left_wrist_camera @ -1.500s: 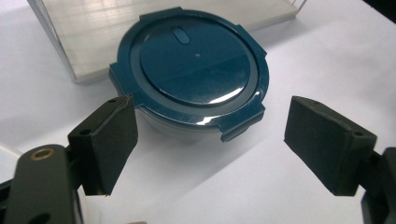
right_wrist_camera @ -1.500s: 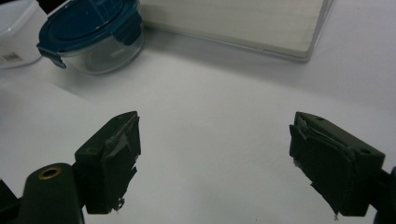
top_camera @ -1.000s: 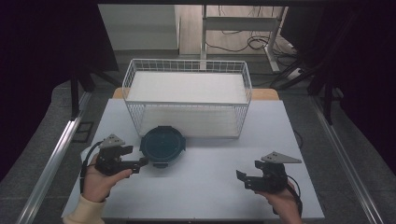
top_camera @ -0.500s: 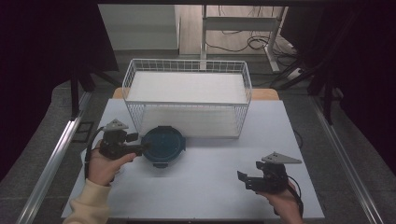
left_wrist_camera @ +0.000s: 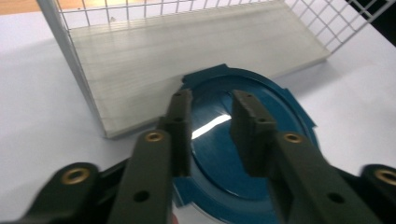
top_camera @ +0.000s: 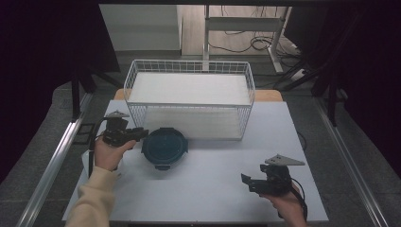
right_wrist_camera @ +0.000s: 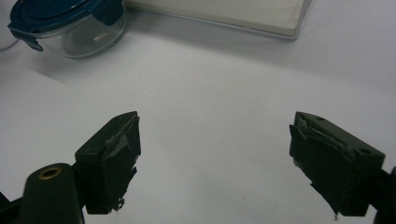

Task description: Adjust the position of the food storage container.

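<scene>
A round clear container with a dark blue clip-on lid (top_camera: 164,146) stands on the white table just in front of the wire basket. My left gripper (top_camera: 141,135) is at the container's left rim, held by a hand. In the left gripper view its jaws (left_wrist_camera: 212,100) hover low over the blue lid (left_wrist_camera: 292,109), a narrow gap between them and nothing pinched. My right gripper (top_camera: 247,182) rests near the table's front right, far from the container. Its jaws (right_wrist_camera: 215,140) are spread wide over bare table, with the container (right_wrist_camera: 70,23) at the far upper left.
A white wire basket (top_camera: 189,64) with a pale flat board on its floor (left_wrist_camera: 187,56) stands at the back middle of the table (top_camera: 213,194), right behind the container. A metal rail runs along the floor at the left (top_camera: 52,161).
My left gripper has moved away from the person and slightly right, up to the container's left rim. The container and my right gripper have stayed put.
</scene>
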`<action>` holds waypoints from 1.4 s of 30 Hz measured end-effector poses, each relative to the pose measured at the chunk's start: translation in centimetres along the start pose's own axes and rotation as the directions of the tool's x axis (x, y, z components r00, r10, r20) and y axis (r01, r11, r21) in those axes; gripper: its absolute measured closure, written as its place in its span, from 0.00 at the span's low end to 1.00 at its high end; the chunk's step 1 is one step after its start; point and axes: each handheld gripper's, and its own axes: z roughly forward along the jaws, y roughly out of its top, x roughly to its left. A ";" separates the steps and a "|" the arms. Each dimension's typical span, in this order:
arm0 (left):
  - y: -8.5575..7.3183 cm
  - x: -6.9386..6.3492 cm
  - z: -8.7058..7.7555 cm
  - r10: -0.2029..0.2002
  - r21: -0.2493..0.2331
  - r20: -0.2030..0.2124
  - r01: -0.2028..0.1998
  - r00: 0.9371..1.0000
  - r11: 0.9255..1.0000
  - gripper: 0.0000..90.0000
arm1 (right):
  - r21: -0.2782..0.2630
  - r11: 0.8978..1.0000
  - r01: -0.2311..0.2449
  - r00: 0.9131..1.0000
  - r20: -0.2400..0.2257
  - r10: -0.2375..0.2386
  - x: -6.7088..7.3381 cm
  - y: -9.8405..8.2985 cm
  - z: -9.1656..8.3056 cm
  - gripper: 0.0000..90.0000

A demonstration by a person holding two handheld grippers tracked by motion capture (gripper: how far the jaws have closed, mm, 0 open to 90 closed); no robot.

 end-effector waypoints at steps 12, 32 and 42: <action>0.6 1.3 2.4 0.011 0.047 -0.044 -0.009 0.999 0.999 0.98 | 0.014 1.000 -0.011 1.000 0.008 0.011 -0.4 -0.2 0.3 0.18; 0.6 1.8 6.7 0.048 0.117 -0.147 -0.031 0.988 0.993 1.00 | 0.036 0.999 -0.004 1.000 0.017 0.004 -0.4 -0.6 1.0 0.18; 0.4 2.0 7.6 0.049 0.148 -0.148 -0.027 0.988 0.989 1.00 | 0.040 0.999 -0.007 1.000 0.021 0.006 -0.6 -0.7 1.1 0.18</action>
